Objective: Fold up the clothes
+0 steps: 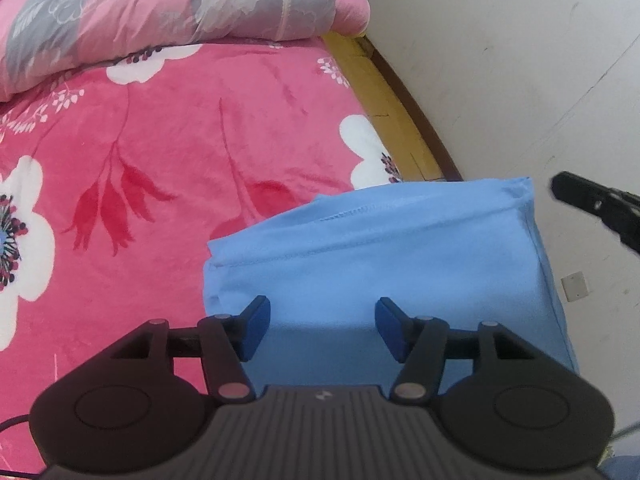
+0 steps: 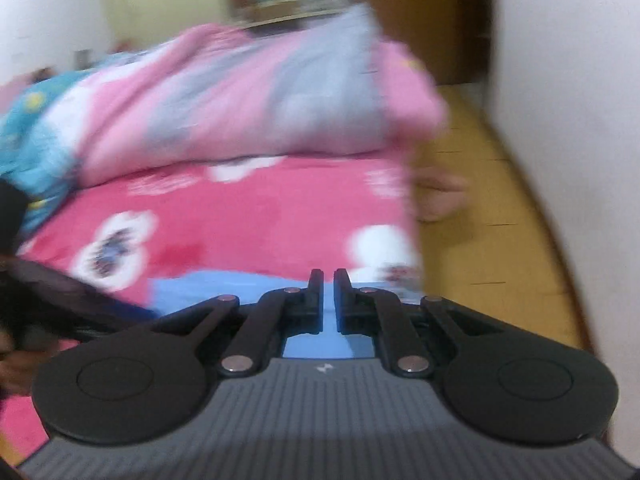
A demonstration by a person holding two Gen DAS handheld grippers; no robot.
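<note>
Left wrist view: the left gripper [image 1: 322,322] hangs with its blue-padded fingers [image 1: 256,326] wide apart, gripping nothing, right above the folded light-blue cloth garment [image 1: 384,256]. That garment lies at the near right edge of the pink fleece floral blanket [image 1: 160,152], beside the yellow wooden bed frame [image 1: 384,108]. A rolled pink-and-grey quilt [image 1: 160,8] sits at the far end. The right gripper's black tip [image 1: 592,204] pokes in at the right.

Right wrist view, blurred: the right gripper [image 2: 328,300] shows its fingers nearly together, a thin gap between them, nothing visibly pinched. The blue garment lies just beneath and ahead of it.
</note>
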